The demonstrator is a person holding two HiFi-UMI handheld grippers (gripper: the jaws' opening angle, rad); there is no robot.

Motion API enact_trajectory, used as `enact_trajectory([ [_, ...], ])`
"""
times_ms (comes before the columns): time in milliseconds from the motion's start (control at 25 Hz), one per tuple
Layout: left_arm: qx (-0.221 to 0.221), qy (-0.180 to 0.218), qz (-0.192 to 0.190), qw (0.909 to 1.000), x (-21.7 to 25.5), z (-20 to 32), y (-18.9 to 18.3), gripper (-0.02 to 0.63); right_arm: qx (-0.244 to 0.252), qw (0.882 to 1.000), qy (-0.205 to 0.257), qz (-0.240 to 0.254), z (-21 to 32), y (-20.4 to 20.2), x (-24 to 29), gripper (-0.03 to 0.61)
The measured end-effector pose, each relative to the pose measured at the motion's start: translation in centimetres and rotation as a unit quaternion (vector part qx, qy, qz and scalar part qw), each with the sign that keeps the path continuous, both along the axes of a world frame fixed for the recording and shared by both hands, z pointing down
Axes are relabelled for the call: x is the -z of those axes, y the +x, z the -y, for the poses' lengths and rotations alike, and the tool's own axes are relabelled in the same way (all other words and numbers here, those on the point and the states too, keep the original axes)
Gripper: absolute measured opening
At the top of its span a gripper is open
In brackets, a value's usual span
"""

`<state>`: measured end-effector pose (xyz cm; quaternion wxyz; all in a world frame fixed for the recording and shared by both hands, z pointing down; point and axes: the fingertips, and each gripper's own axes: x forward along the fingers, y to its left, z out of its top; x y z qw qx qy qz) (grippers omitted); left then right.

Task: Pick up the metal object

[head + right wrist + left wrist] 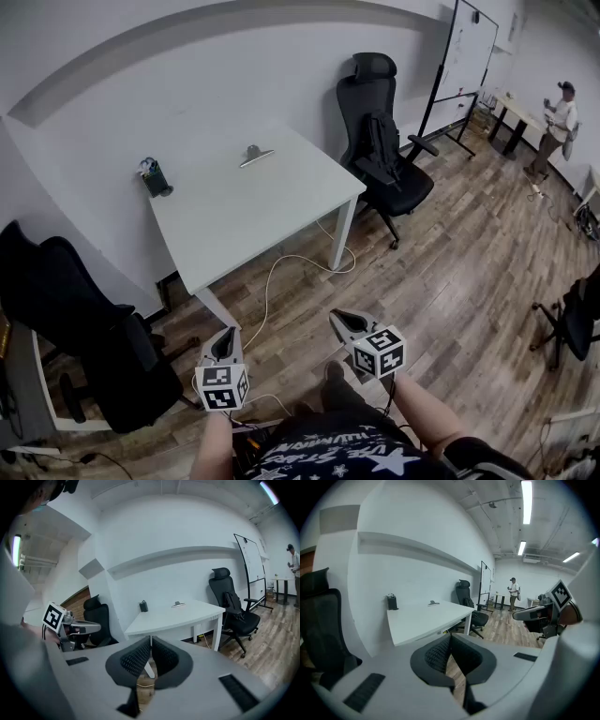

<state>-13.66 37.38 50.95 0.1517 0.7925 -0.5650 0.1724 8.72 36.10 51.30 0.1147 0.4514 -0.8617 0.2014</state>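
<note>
Left gripper (pixel 224 337) jaws pressed together, nothing between them; right gripper (pixel 341 321) likewise closed tip to tip and empty. Both hang low over the wood floor (pixel 450 272), short of the white table (pixel 272 211). The metal object (pixel 255 156) lies by the table's far edge, well apart from the dark holder (pixel 155 178)

An office: a white desk (pixel 253 206), a black swivel chair (pixel 380 141) right of it, a wheeled whiteboard (pixel 466 52) farther right.
</note>
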Motion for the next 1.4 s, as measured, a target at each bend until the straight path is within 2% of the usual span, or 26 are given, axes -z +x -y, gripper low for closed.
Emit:
enact_trajectory([
  [520, 0.016, -0.004, -0.008, 0.9998, -0.7, -1.1, -1.5, 0.018, 0.012, 1.000, -0.011, 0.003, -0.3, -1.5, -0.8, 0.050],
  [880, 0.032, -0.016, -0.009, 0.9993, -1.8, -0.1, -2.3, 0.018, -0.001, 1.000, -0.013, 0.027, 1.6, -0.9, -1.3, 0.051],
  [1160, 0.035, -0.020, -0.003, 0.9992, -2.3, 4.3, -1.1, 0.018, -0.003, 0.999, -0.030, 0.038, 6.1, 0.6, -3.5, 0.051],
  [1400, 0.044, -0.020, 0.001, 0.9988, -2.3, 11.4, -0.4, 0.018, 0.006, 0.999, -0.028, 0.033, 14.0, 2.2, -3.9, 0.051],
])
